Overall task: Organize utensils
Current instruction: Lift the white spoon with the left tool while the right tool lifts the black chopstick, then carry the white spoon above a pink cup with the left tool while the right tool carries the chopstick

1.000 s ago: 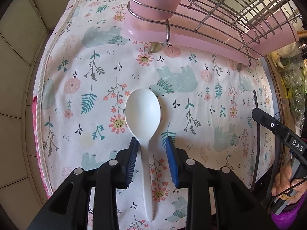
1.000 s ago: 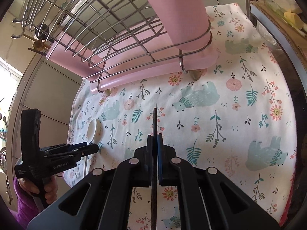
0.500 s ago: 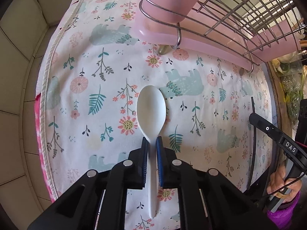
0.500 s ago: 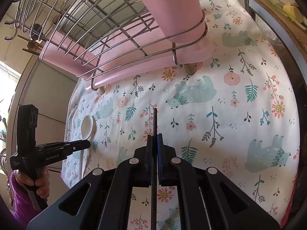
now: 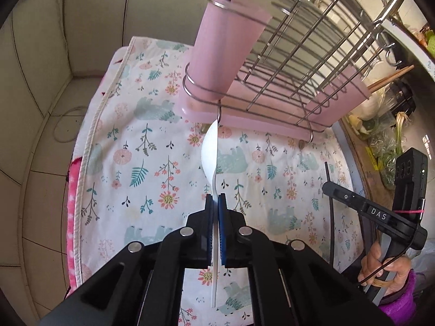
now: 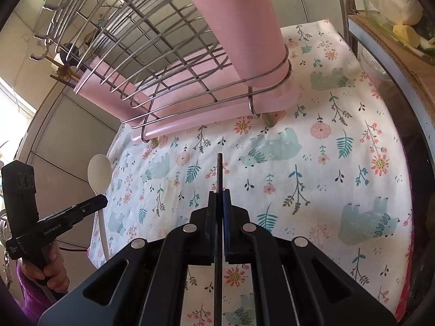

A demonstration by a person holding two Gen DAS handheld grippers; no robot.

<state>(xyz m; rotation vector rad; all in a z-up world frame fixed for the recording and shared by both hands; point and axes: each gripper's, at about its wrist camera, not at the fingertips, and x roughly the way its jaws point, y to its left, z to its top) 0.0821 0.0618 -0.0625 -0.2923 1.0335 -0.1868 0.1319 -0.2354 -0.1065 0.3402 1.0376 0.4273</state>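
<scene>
My left gripper [image 5: 214,199] is shut on the handle of a white plastic spoon [image 5: 210,149], held edge-on above the floral cloth [image 5: 141,141], bowl pointing toward the pink utensil cup [image 5: 225,51] on the wire dish rack [image 5: 293,62]. The spoon [image 6: 99,172] and left gripper [image 6: 102,200] also show at the left in the right wrist view. My right gripper [image 6: 219,194] is shut on a thin black stick [image 6: 219,174], held above the cloth in front of the rack; it shows in the left wrist view [image 5: 326,187] too.
The rack stands on a pink drip tray [image 6: 190,119] at the back of the cloth. Wooden chopsticks [image 5: 391,77] stick out at the rack's far end. A shelf edge with vegetables [image 5: 380,141] borders the right. Tiled wall [image 5: 35,81] lies left.
My left gripper closed on the spoon handle, lifted it off the cloth and turned it on edge. The right gripper stayed shut on the stick and moved little.
</scene>
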